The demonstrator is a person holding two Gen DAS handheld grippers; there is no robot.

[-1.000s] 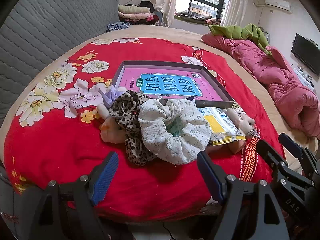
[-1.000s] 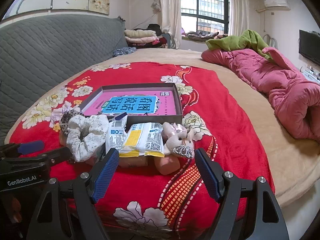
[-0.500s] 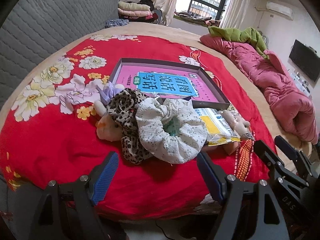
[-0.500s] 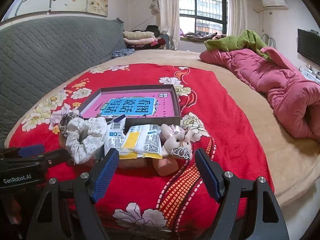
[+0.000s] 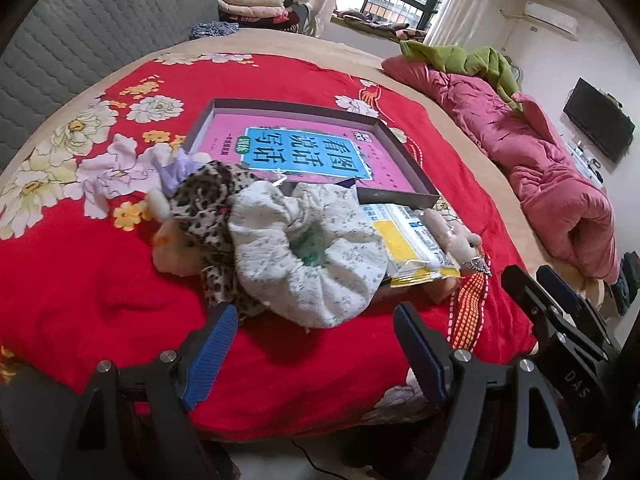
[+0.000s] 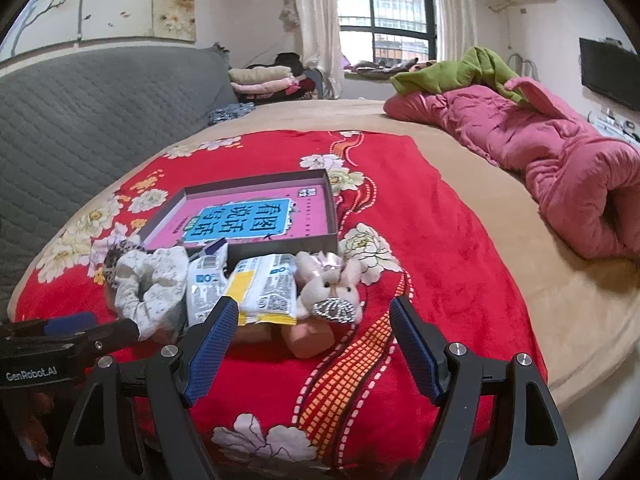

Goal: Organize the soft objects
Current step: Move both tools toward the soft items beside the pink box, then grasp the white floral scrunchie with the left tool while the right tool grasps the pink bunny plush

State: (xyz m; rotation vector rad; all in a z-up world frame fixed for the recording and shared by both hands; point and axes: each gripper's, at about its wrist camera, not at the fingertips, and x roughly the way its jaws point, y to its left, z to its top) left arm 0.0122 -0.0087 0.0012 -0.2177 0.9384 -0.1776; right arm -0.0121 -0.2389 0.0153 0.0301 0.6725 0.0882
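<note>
A pile of soft things lies on the red floral blanket (image 5: 80, 272) in front of a shallow grey box (image 5: 400, 156) lined with a pink and blue sheet. The pile holds a white floral scrunchie (image 5: 308, 256) (image 6: 148, 284), a leopard-print scrunchie (image 5: 204, 204), a yellow snack packet (image 5: 412, 244) (image 6: 264, 288) and a small plush bunny (image 6: 328, 292) (image 5: 460, 240). My left gripper (image 5: 312, 344) is open and empty, just short of the white scrunchie. My right gripper (image 6: 312, 340) is open and empty, just short of the packet and bunny.
A rolled pink quilt (image 6: 560, 160) with a green garment (image 6: 452, 68) lies along the bed's right side. A grey quilted headboard (image 6: 80, 120) stands at left. Folded clothes (image 6: 264, 80) sit at the far end. The bed's front edge lies just below both grippers.
Both grippers have moved forward, closer to the pile. The left view now looks down more steeply on the scrunchies. Jaws stay open.
</note>
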